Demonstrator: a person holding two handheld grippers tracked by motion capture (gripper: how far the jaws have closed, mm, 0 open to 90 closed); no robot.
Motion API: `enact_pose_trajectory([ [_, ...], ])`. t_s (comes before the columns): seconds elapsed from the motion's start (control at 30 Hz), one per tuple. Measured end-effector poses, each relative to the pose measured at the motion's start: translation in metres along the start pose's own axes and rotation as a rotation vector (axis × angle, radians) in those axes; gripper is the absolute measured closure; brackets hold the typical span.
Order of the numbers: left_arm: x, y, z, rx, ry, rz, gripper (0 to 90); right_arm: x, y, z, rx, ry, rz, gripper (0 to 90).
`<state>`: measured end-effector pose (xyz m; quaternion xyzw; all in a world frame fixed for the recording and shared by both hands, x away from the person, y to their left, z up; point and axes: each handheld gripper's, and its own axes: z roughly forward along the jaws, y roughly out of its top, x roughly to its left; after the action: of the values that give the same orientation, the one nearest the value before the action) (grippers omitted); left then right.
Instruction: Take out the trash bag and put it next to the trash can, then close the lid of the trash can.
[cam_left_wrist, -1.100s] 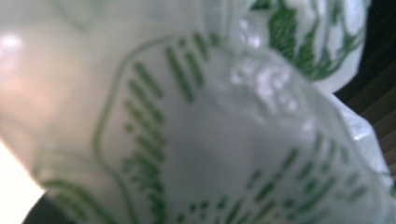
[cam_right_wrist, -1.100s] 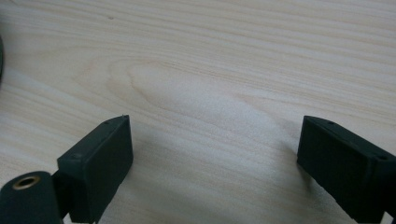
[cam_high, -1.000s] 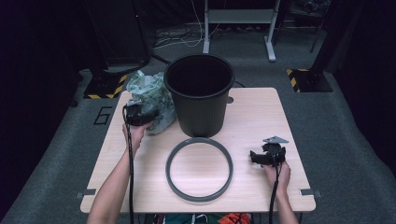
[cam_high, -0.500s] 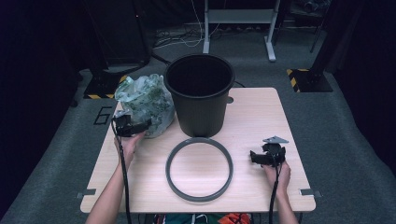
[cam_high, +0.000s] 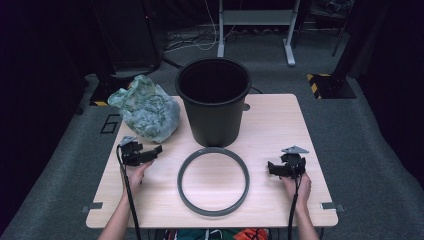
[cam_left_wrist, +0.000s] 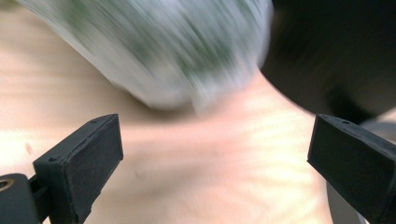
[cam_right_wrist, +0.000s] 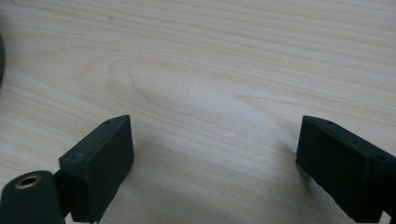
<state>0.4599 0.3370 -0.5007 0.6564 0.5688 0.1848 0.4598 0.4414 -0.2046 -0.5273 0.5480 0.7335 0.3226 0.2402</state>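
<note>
A crumpled green-and-white bag (cam_high: 146, 112) lies at the table's left edge, beside a tall black bucket (cam_high: 212, 100). In front of the bucket a grey ring (cam_high: 214, 181) lies flat. My left gripper (cam_high: 154, 152) hovers just in front of the bag, open, with nothing between its jaws. In the left gripper view the gripper (cam_left_wrist: 215, 135) points at the blurred bag (cam_left_wrist: 154, 46), with the bucket (cam_left_wrist: 336, 51) to its right. Near the right side of the table my right gripper (cam_high: 271, 168) stands open over bare wood, as the right gripper view (cam_right_wrist: 215, 140) also shows.
The light wooden table (cam_high: 280, 115) has free surface right of the bucket and along its front edge. Behind the table on the grey floor stand a metal frame (cam_high: 255, 20) and cables.
The bag has shifted left, away from the bucket. My left gripper has drawn back toward the person and stands apart from the bag. The right gripper has not moved.
</note>
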Motion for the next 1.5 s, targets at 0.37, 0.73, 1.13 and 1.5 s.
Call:
enact_pose_trajectory([
  [0.37, -0.005, -0.04, -0.008, 0.071, 0.041, 0.031, 3.0, 0.0, 0.0, 0.0, 0.0, 0.001, 0.0, 10.0],
  [0.73, -0.017, -0.052, -0.018, 0.159, 0.094, 0.113, 1.1, 0.0, 0.0, 0.0, 0.0, -0.001, 0.001, 9.8],
  [1.13, -0.022, -0.054, -0.017, 0.178, 0.117, 0.149, 0.2, 0.001, 0.001, 0.001, 0.003, -0.002, 0.0, 8.8],
  [1.5, -0.026, -0.054, -0.017, 0.174, 0.061, 0.164, 0.2, 0.002, 0.0, 0.0, 0.002, -0.005, 0.0, 8.5],
])
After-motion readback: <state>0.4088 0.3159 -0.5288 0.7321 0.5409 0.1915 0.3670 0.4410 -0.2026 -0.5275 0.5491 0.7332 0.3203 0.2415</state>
